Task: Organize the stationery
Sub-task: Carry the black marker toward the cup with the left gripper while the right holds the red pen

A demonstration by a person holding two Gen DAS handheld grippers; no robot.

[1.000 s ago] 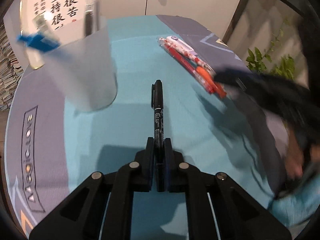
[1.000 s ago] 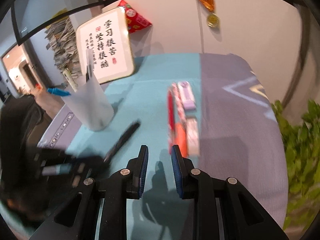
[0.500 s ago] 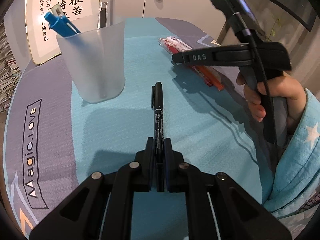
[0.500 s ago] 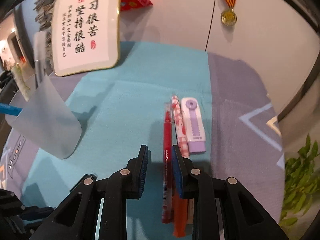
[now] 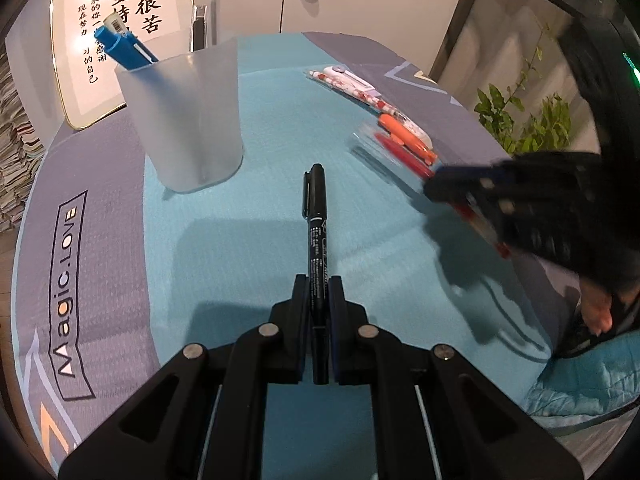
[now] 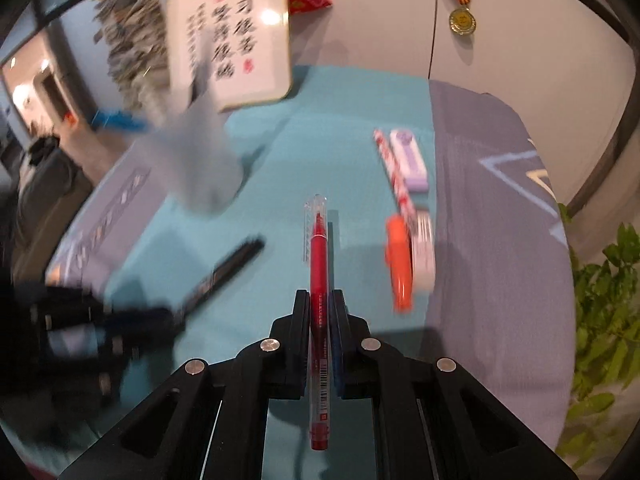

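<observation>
My left gripper is shut on a black marker that points forward above the teal mat. A frosted plastic cup with a blue pen in it stands ahead to the left. My right gripper is shut on a red pen with a clear cap, lifted off the mat. It shows blurred at the right of the left wrist view. The cup is blurred in the right wrist view.
On the mat lie an orange marker, a red-and-white patterned pen and a purple correction tape. A framed calligraphy board leans at the back. A green plant is beyond the right table edge.
My right gripper closed on the red pen, lifted it from the row of stationery and swung left. My left gripper still holds the black marker, a little nearer the cup.
</observation>
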